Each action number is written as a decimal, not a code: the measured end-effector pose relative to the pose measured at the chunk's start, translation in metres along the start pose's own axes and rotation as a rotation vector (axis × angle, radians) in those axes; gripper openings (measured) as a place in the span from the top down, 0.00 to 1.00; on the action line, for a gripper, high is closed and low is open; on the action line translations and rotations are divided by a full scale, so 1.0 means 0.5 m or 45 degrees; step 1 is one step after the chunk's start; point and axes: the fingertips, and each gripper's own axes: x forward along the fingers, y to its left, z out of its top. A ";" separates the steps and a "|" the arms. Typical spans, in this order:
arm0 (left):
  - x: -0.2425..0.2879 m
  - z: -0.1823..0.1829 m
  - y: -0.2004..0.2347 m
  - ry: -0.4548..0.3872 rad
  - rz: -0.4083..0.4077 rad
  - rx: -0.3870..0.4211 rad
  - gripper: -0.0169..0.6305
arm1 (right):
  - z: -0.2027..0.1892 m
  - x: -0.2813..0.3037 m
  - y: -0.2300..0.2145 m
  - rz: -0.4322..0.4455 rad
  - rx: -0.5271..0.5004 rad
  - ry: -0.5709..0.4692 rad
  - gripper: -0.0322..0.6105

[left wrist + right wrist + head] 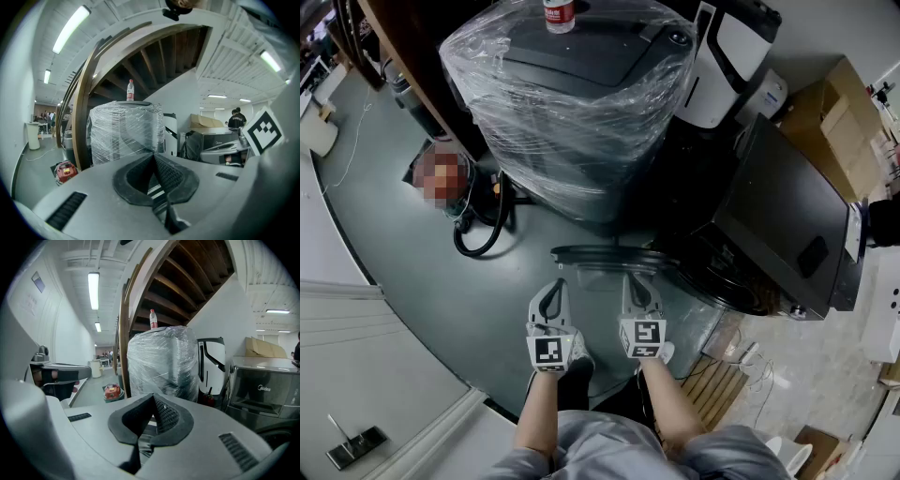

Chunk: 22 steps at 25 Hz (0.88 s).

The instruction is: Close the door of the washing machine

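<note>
A dark front-loading washing machine (787, 220) stands at the right of the head view, its round door (609, 255) swung open towards me and seen edge-on. My left gripper (553, 289) and right gripper (637, 286) are held side by side just short of the door's rim, both shut with nothing between the jaws. The left gripper view shows its jaws (153, 157) meeting at the tip, with the washing machine (215, 140) off to the right. In the right gripper view the jaws (153, 398) are also shut, and the washing machine (262, 385) is at the right edge.
A large appliance wrapped in clear film (572, 103) stands straight ahead with a bottle (560, 14) on top. A white appliance (727, 56) and cardboard boxes (830, 117) lie beyond the washer. A red vacuum (65, 171) and black hose (483, 234) sit on the floor at left.
</note>
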 end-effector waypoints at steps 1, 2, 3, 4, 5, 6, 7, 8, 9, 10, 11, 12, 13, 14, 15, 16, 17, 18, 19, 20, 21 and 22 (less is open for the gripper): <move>-0.001 -0.001 -0.001 0.002 -0.003 0.001 0.97 | 0.000 -0.001 0.001 0.000 -0.002 0.000 0.95; -0.001 -0.002 -0.002 0.003 -0.005 0.002 0.97 | -0.001 -0.002 0.002 0.000 -0.004 -0.001 0.95; -0.002 -0.003 -0.003 0.004 -0.007 0.003 0.97 | -0.002 -0.003 0.002 -0.001 -0.005 0.000 0.95; -0.002 -0.004 -0.003 0.005 -0.007 0.003 0.97 | -0.003 -0.003 0.002 -0.002 -0.006 0.001 0.95; -0.002 -0.004 -0.003 0.004 -0.006 0.002 0.97 | -0.004 -0.004 0.002 -0.004 -0.007 0.002 0.95; -0.003 -0.005 -0.003 0.003 -0.006 0.000 0.97 | -0.006 -0.005 0.001 -0.005 -0.007 0.003 0.95; -0.003 -0.005 -0.003 0.002 -0.006 0.000 0.97 | -0.007 -0.007 0.001 -0.008 -0.007 0.003 0.95; -0.003 -0.004 -0.003 0.001 -0.007 0.001 0.97 | -0.007 -0.008 0.000 -0.011 -0.004 0.001 0.95; -0.003 -0.004 -0.002 0.001 -0.006 0.002 0.97 | -0.007 -0.009 -0.002 -0.017 0.001 -0.003 0.95; -0.003 -0.003 -0.002 0.000 -0.006 0.002 0.97 | -0.006 -0.011 -0.004 -0.024 0.011 -0.010 0.95; -0.004 -0.003 -0.002 -0.001 -0.005 0.000 0.97 | -0.005 -0.011 -0.007 -0.033 0.023 -0.016 0.95; -0.005 -0.002 -0.001 -0.002 -0.005 -0.002 0.97 | -0.006 -0.012 -0.009 -0.043 0.034 -0.019 0.95; -0.007 -0.002 -0.001 -0.003 -0.004 -0.003 0.97 | -0.008 -0.011 -0.012 -0.050 0.043 -0.015 0.95; -0.008 -0.001 -0.001 -0.004 -0.003 -0.002 0.97 | -0.012 -0.009 -0.013 -0.052 0.048 -0.007 0.95; -0.009 0.000 -0.001 -0.005 -0.003 -0.002 0.97 | -0.016 -0.005 -0.014 -0.051 0.049 0.005 0.95; -0.009 0.001 0.000 -0.007 -0.002 -0.004 0.97 | -0.020 0.002 -0.015 -0.046 0.047 0.018 0.95; -0.009 0.002 0.001 -0.009 0.000 -0.006 0.97 | -0.025 0.011 -0.015 -0.040 0.042 0.031 0.95; -0.009 0.002 0.003 -0.010 0.001 -0.006 0.97 | -0.030 0.022 -0.015 -0.032 0.037 0.047 0.89; -0.010 0.000 0.004 -0.009 0.002 -0.005 0.97 | -0.035 0.034 -0.016 -0.023 0.035 0.065 0.86; -0.011 -0.001 0.004 -0.007 0.003 -0.002 0.97 | -0.042 0.046 -0.018 -0.016 0.032 0.084 0.82; -0.014 -0.004 0.004 -0.004 0.003 0.002 0.97 | -0.049 0.058 -0.020 -0.012 0.028 0.105 0.81; -0.017 -0.006 0.004 0.000 0.003 0.006 0.97 | -0.057 0.070 -0.024 -0.011 0.022 0.126 0.79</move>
